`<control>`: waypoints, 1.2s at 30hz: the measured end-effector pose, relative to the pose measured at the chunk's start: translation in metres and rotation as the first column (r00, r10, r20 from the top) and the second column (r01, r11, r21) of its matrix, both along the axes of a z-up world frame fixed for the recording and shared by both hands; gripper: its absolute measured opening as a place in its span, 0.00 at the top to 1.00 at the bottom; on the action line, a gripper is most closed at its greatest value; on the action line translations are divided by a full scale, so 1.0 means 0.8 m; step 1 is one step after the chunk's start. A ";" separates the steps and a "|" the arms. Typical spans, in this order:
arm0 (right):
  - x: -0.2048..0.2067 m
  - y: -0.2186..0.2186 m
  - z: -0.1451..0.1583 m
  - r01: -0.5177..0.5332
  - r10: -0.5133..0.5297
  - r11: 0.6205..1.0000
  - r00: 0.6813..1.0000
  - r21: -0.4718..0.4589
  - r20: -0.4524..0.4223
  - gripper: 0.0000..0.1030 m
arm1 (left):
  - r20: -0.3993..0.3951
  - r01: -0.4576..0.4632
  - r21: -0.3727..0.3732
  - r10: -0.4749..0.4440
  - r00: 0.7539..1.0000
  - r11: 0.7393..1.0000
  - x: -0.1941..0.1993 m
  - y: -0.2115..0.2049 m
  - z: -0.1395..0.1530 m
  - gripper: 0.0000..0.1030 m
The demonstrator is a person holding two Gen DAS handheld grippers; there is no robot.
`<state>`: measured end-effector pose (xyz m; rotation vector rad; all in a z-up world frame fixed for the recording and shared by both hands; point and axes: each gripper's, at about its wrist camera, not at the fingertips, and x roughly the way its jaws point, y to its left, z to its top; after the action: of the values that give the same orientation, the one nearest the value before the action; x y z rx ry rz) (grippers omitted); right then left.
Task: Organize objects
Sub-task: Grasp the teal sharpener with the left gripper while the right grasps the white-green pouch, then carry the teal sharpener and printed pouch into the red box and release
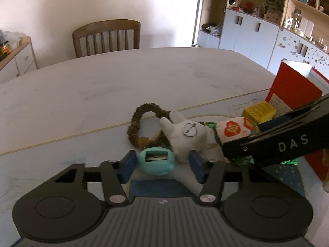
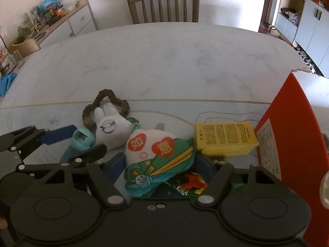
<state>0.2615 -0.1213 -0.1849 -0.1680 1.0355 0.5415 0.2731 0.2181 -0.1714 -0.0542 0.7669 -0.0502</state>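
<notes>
two claws work at one small pile on the counter (image 2: 164, 61). the left claw (image 1: 160, 164) stands half open around a teal pencil sharpener (image 1: 155, 162); its blue pads seem not to press it yet. the right claw (image 2: 162, 164) is rather wide around a plush charm (image 2: 156, 158) with the red characters "如意", grip uncertain. the step seems to be picking up; next each claw must close firmly, then lift, probably toward the red box (image 2: 292, 144). the yellow box (image 2: 226, 139) has print too small to read.
</notes>
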 end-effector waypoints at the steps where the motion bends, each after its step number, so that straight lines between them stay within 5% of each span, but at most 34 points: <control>1: 0.000 0.000 0.000 -0.001 0.001 1.000 1.000 0.002 -0.002 0.32 | -0.002 0.000 0.001 0.000 1.000 1.000 0.000 0.000 0.000 0.52; 4: -0.002 0.000 0.002 0.000 0.000 1.000 1.000 0.002 -0.011 0.35 | -0.013 -0.013 -0.004 0.013 1.000 1.000 -0.002 0.002 0.001 0.62; 19: -0.052 -0.026 0.040 -0.024 0.025 0.998 1.000 0.056 -0.011 0.38 | -0.052 -0.052 -0.035 0.050 0.997 0.998 -0.046 -0.003 0.034 0.62; 36: -0.105 -0.107 0.124 -0.004 -0.002 0.987 0.999 0.160 0.036 0.39 | 0.001 0.009 -0.081 -0.009 1.000 0.997 -0.096 -0.057 0.125 0.62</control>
<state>0.1777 -0.2066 -0.0856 -0.0359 0.9522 0.6178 0.1962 0.1725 -0.0718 -0.1282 0.7643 -0.0897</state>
